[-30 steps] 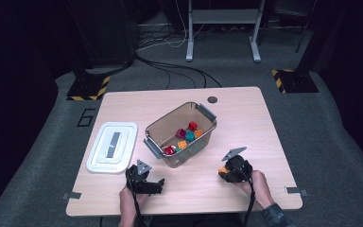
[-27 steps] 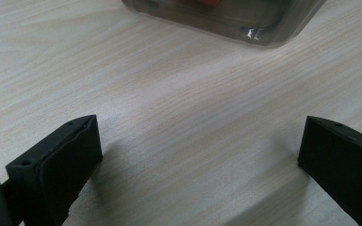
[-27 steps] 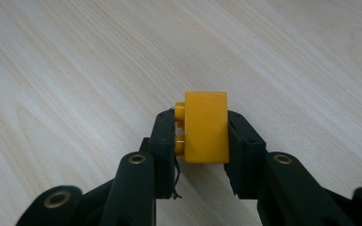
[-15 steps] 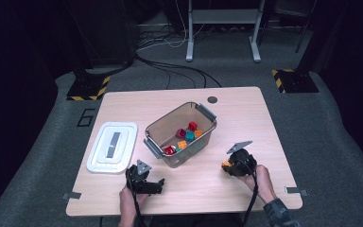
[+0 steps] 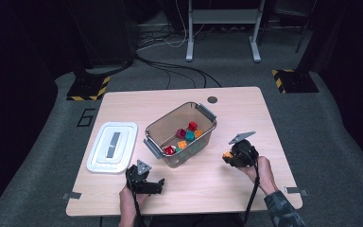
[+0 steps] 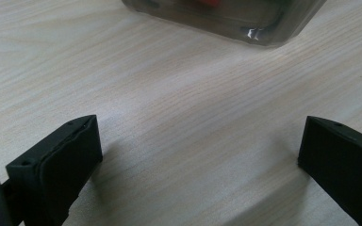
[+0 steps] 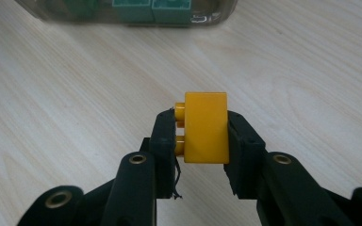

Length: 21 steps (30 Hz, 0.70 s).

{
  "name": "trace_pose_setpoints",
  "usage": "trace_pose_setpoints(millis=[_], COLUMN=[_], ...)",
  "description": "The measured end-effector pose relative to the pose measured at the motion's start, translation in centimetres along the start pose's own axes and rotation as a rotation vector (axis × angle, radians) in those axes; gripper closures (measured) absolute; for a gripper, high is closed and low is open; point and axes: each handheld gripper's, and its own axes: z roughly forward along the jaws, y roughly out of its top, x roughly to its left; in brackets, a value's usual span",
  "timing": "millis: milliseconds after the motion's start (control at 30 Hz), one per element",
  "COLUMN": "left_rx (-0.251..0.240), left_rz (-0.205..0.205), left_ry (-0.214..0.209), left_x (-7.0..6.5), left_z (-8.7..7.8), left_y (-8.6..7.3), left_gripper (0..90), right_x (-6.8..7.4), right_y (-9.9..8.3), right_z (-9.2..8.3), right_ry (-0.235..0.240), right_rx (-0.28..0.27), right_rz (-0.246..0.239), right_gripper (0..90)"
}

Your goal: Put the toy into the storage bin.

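At the lower left of the high view the left gripper point(image 5: 159, 183) is seen resting on the table point(image 5: 246, 101) with its jaws spread wide and nothing between them. To the right of the clear bin point(image 5: 181, 135), the right gripper point(image 5: 226, 156) has been lifted slightly and carried nearer the bin than a second ago, so a drop-in seems to be coming. It is clamped on a yellow brick point(image 7: 206, 127), a smooth block with two studs facing sideways, seen at the centre of the right gripper view.

white lid point(image 5: 112, 145) on wooden table point(image 5: 246, 106), cables point(image 5: 170, 71) on floor
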Motion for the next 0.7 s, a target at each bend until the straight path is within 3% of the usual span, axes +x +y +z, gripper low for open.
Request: trace_pose_setpoints(millis=[700], left_rx=[0.0], left_rz=[0.0], left_ry=[0.0], left_x=[0.0], left_z=[0.0], left_y=[0.0], left_gripper=[0.0], right_x=[-2.2], right_y=[3.4], right_z=[-1.3], right_ry=[-0.008], right_rx=[-0.041], right_rz=[0.025], right_gripper=[67.7])
